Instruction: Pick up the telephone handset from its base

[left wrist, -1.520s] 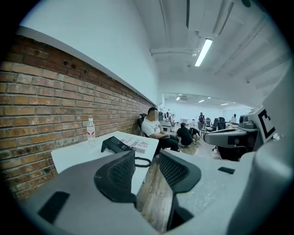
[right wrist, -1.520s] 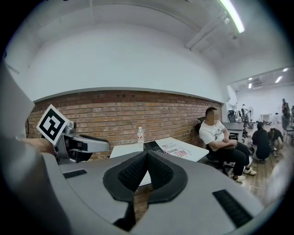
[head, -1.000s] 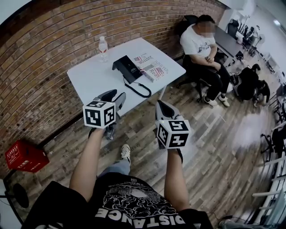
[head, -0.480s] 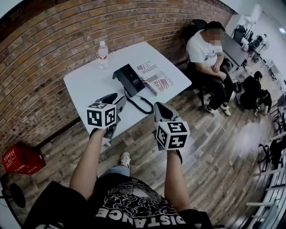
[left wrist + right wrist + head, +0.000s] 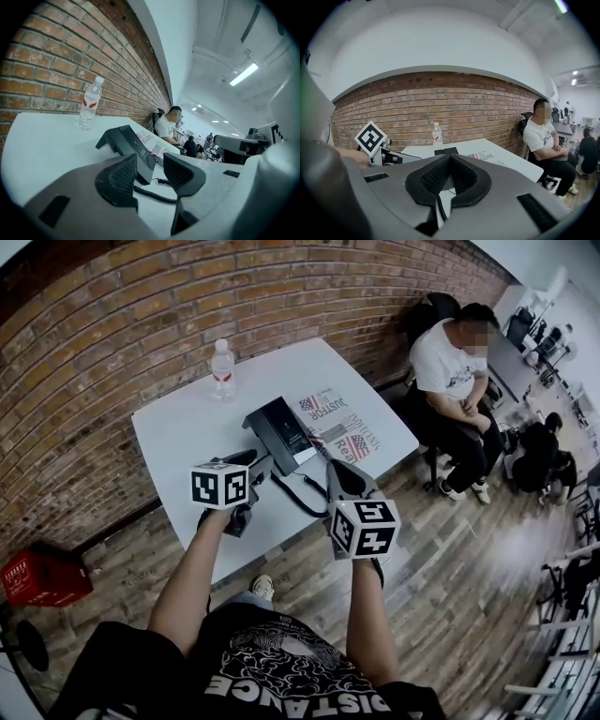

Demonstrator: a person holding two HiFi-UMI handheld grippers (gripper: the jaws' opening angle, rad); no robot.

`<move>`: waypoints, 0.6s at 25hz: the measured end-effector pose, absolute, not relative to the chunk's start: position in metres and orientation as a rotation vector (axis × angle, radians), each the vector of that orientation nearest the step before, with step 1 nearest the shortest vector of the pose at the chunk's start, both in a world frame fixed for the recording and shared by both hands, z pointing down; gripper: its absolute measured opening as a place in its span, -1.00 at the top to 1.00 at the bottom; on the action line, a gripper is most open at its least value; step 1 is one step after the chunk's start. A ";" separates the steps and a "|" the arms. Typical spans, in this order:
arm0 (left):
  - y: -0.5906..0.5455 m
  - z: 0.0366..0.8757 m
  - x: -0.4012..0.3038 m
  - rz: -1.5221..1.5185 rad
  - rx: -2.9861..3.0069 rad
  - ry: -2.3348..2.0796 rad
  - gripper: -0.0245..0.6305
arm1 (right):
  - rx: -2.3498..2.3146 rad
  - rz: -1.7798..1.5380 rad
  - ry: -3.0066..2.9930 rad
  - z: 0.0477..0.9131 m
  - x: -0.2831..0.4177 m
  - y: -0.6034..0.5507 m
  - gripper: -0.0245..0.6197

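Note:
A black telephone (image 5: 281, 432) stands on the white table (image 5: 187, 423), its handset lying on the base and its coiled cord (image 5: 300, 498) trailing toward the table's near edge. My left gripper (image 5: 258, 465) hovers over the near edge just short of the phone, jaws open and empty. In the left gripper view the telephone (image 5: 129, 145) shows just beyond the open left gripper (image 5: 150, 171). My right gripper (image 5: 337, 474) hangs beside the cord at the table's edge. In the right gripper view the right gripper (image 5: 451, 157) has its fingertips together, shut on nothing.
A clear water bottle (image 5: 223, 368) stands at the table's far side by the brick wall. A newspaper (image 5: 342, 427) lies right of the phone. A person sits on a chair (image 5: 459, 371) past the table's right end. A red crate (image 5: 42, 577) rests on the floor at left.
Both grippers have come forward from over the floor to the table's near edge. The phone and table now lie closer and lower in the head view.

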State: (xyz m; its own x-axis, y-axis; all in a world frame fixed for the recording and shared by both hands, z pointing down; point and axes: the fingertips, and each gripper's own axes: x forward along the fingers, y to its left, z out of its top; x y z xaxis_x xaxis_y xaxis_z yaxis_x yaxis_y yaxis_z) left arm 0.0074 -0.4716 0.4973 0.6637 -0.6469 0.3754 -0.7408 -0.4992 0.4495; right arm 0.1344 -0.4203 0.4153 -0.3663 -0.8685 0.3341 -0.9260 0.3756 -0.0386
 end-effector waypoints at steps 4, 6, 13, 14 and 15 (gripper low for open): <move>-0.495 0.516 0.005 0.144 2.215 -1.020 0.44 | 1.574 0.334 -2.376 0.424 0.129 -0.443 0.92; -0.506 0.527 0.003 0.106 2.168 -1.005 0.44 | 1.566 0.338 -2.368 0.429 0.128 -0.452 0.92; -0.534 0.554 0.004 -0.015 2.046 -0.941 0.44 | 1.572 0.365 -2.312 0.445 0.137 -0.478 0.92; -0.537 0.557 0.004 -0.028 2.034 -0.933 0.44 | 1.573 0.367 -2.306 0.446 0.137 -0.481 0.92; -0.540 0.559 0.005 -0.041 2.023 -0.924 0.44 | 1.574 0.370 -2.301 0.447 0.138 -0.484 0.92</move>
State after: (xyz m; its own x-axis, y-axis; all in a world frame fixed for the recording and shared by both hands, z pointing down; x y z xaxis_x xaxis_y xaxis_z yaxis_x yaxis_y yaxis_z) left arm 0.0053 -0.5401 0.5587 0.7220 -0.6222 0.3026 -0.5926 -0.3305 0.7345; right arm 0.1382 -0.4840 0.4472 -0.3366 -0.8488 0.4078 -0.9338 0.3566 -0.0286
